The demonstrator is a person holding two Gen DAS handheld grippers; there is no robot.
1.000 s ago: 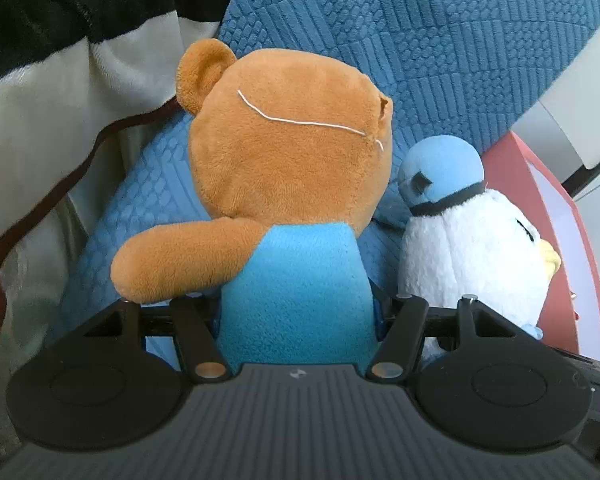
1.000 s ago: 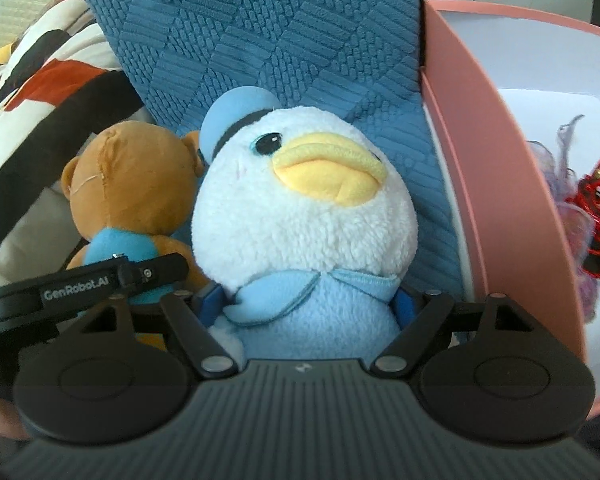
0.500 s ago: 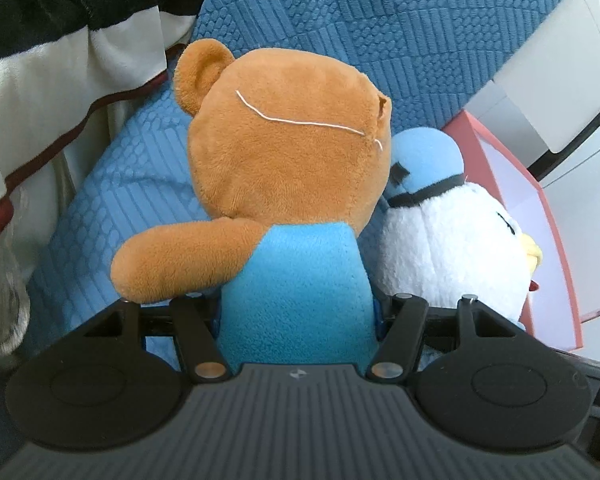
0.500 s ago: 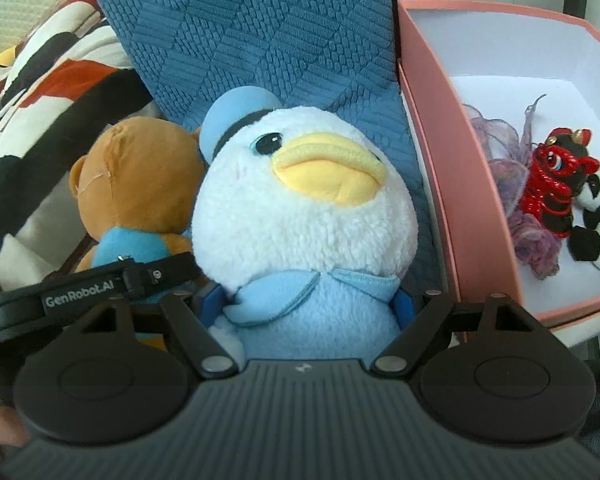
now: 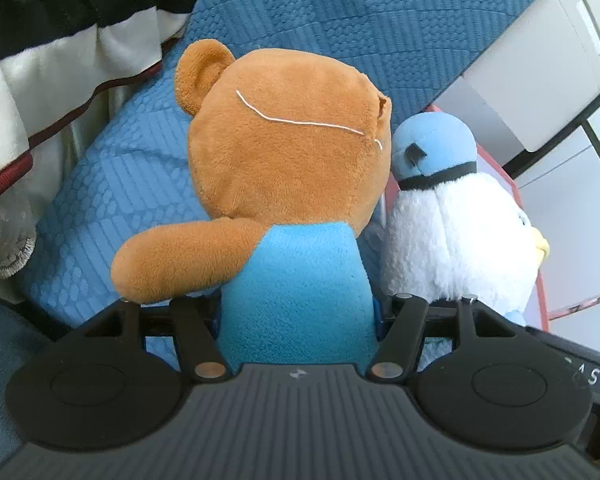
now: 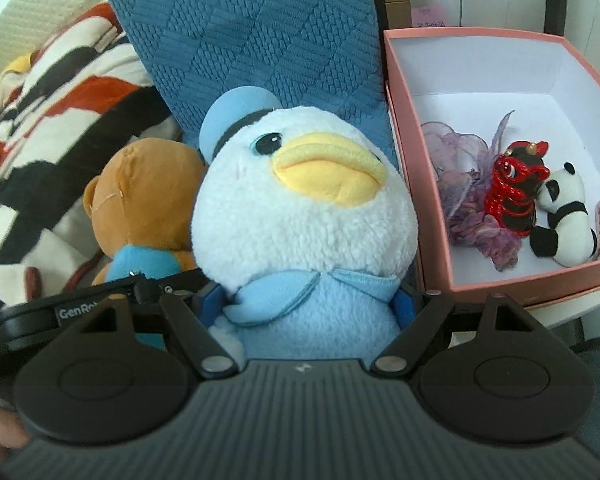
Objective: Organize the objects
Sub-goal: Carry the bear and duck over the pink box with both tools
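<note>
Between the two fingers of the left gripper [image 5: 298,312] a brown teddy bear [image 5: 288,160] is sitting, and the fingers are squeezing its bright blue shirt from both sides. We are looking at the back of its head, with one arm sticking out to the left. Right beside it, touching, a fluffy white duck [image 6: 304,216] with a little blue hat is being held by the right gripper [image 6: 306,308], whose blue pads are pressing into its soft blue tummy. Both toys are staying upright in front of a blue bumpy cushion [image 6: 260,28]. A stripy blanket [image 6: 60,120] is lying off to the left. Next to the duck a pink box [image 6: 412,184] is standing open, and a red and black toy [image 6: 516,188], a small panda [image 6: 564,220] and some purple fluffy cloth [image 6: 464,184] are lying inside it.
</note>
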